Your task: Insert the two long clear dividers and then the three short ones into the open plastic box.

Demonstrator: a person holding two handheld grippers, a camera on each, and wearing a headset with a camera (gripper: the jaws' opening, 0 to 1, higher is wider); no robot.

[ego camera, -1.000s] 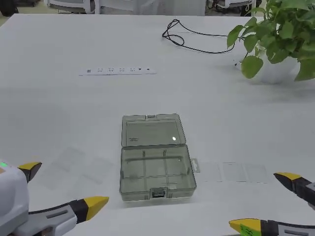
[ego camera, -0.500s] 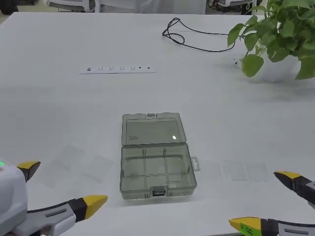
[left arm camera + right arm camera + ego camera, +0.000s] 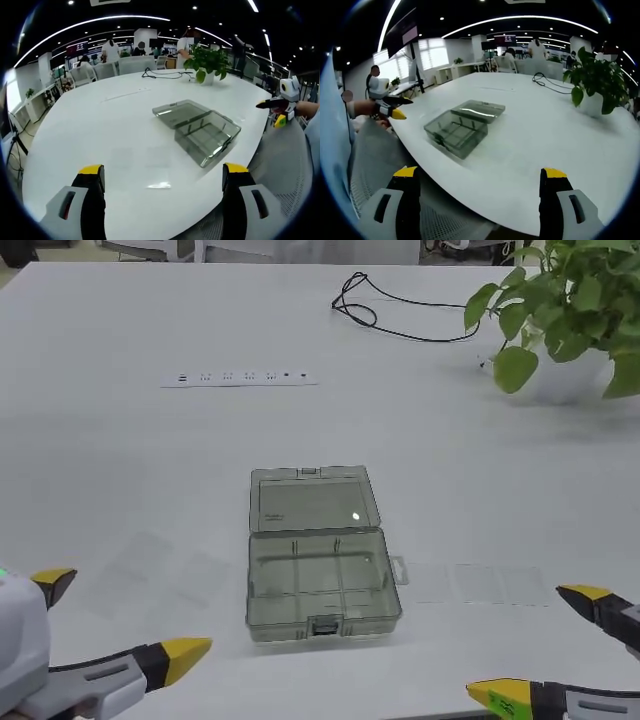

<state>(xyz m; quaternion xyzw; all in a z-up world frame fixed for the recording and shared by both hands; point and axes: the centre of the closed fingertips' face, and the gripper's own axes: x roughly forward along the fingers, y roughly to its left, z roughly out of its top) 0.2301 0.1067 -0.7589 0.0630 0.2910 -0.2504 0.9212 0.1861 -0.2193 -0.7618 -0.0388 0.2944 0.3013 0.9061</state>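
Head view, contents as laid out. Plastic box (image 3: 322,590): smoky clear and open, near the middle of the white table (image 3: 120,460), with its lid (image 3: 313,498) folded flat on the far side and the latch on the near wall. Faint lines cross the base; it cannot be told whether they are slot ribs or parts already seated. Long dividers (image 3: 140,562): two clear flat pieces lying on the table left of the box and apart from it, identified by count only, as their outlines are very faint. Short dividers (image 3: 475,585): three clear flat pieces in a row right of the box, the nearest just beside its side tab. Left gripper (image 3: 120,618): low at the near left, yellow-tipped jaws spread wide with nothing between them. The left gripper view agrees, showing a bare gap with the box ahead and to the right. Right gripper (image 3: 545,645): low at the near right, jaws also wide apart and empty. The right gripper view places the box ahead and to the left. Sundries at the far side: power strip (image 3: 240,378), black cable (image 3: 390,315), potted plant (image 3: 560,300). Step in hand, by judgement: the very start, with no divider lifted and the first long divider to be fetched. The next move calls for the left gripper to reach forward to the pair on its side. The pieces lie flat and thin, so one likely has to be tipped or caught at an edge before the jaws can close on it. It then has to be stood upright and lined up with the lengthwise slots of the box.
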